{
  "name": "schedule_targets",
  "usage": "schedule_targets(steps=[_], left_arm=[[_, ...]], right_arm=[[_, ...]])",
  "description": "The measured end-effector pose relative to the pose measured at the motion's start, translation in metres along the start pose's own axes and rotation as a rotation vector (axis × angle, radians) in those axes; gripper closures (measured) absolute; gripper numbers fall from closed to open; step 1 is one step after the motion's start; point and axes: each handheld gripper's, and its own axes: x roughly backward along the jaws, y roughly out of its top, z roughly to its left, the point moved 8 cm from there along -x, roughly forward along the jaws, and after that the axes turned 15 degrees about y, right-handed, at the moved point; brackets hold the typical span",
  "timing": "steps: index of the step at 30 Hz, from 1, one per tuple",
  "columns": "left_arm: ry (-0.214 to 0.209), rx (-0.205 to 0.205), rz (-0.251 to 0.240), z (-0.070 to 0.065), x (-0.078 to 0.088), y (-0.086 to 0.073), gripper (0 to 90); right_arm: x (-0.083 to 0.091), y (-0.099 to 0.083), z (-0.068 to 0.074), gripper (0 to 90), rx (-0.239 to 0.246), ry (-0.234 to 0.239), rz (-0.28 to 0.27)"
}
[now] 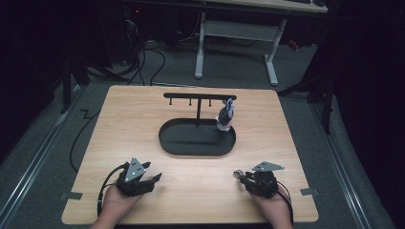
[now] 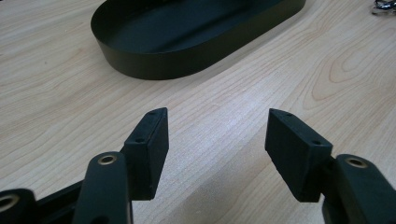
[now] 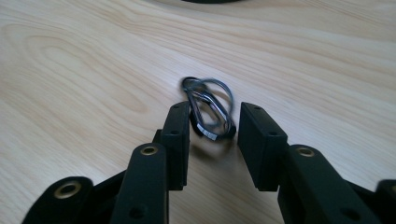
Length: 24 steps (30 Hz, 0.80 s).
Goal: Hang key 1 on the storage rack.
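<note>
Right tool (image 3: 212, 123) part open around keyring (image 3: 208, 107) on worktop (image 1: 191, 186), not yet gripped; left tool (image 2: 217, 140) wide open, empty, near tray (image 2: 140, 56); one item already hung on rack (image 1: 199, 97), keyring likely left.

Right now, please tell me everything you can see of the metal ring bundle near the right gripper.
The ring bundle looks like several thin, shiny metal loops linked together, dark grey with bright glints. It lies flat on the wooden table, near the front edge on the person's right. It sits between the right gripper's fingers; one loop looks close to the nearer finger, but contact is unclear.
</note>
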Motion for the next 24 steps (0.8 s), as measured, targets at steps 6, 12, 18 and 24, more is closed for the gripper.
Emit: schedule_targets(steps=[6, 12, 18, 24], left_arm=[[0.001, 0.002, 0.003, -0.001, -0.001, 0.000, 40.4], [0.001, 0.002, 0.003, 0.000, 0.000, 0.000, 40.4], [-0.001, -0.001, 0.002, 0.000, 0.000, -0.001, 40.4], [-0.002, -0.003, 0.004, 0.001, -0.001, -0.001, 40.4]], right_arm=[[0.017, -0.009, -0.015, 60.5, -0.038, -0.024, -0.026], [0.018, -0.011, -0.012, 57.1, -0.024, -0.004, -0.021], [0.011, -0.003, -0.006, 48.3, 0.011, 0.001, -0.036], [-0.003, 0.007, 0.004, 57.3, 0.088, -0.014, -0.015]])
